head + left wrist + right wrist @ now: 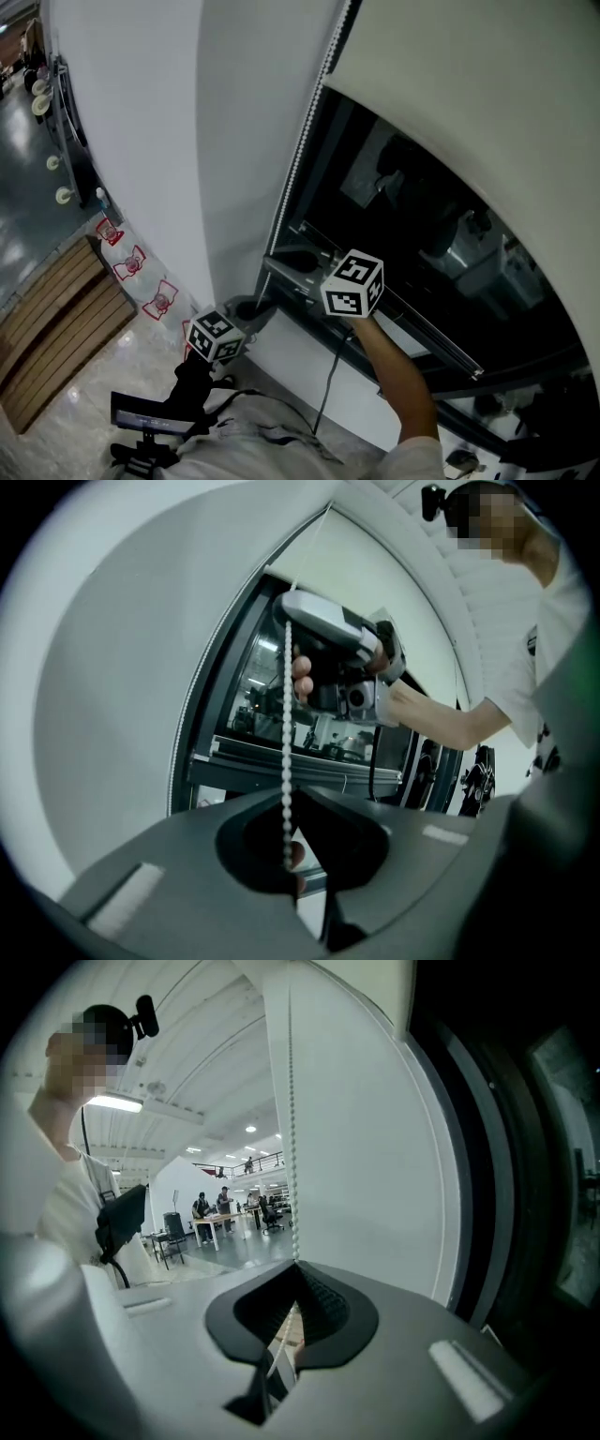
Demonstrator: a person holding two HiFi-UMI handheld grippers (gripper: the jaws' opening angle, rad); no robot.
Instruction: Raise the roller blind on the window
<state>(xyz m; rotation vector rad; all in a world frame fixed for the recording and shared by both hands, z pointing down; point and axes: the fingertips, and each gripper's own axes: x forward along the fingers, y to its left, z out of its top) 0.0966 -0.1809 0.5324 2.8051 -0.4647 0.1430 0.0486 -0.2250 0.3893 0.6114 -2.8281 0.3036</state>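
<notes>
Roller blind: cream fabric covering the upper part of the window. Its lower edge runs across the glass, and the dark pane is bare below it.
Window: dark glass in a dark frame, set into a white wall.
Bead chain: white. It hangs along the left edge of the window frame, just beside the wall, and passes through both claws.
Right claw: jaws together, clamped on the bead chain near the lower left corner of the frame. It is the upper of the two grips.
Left claw: jaws together, clamped on the bead chain directly below the right claw. The left gripper view shows the chain running straight from one claw to the other.
Forearm: bare, reaching up behind the right claw's marker cube.
</notes>
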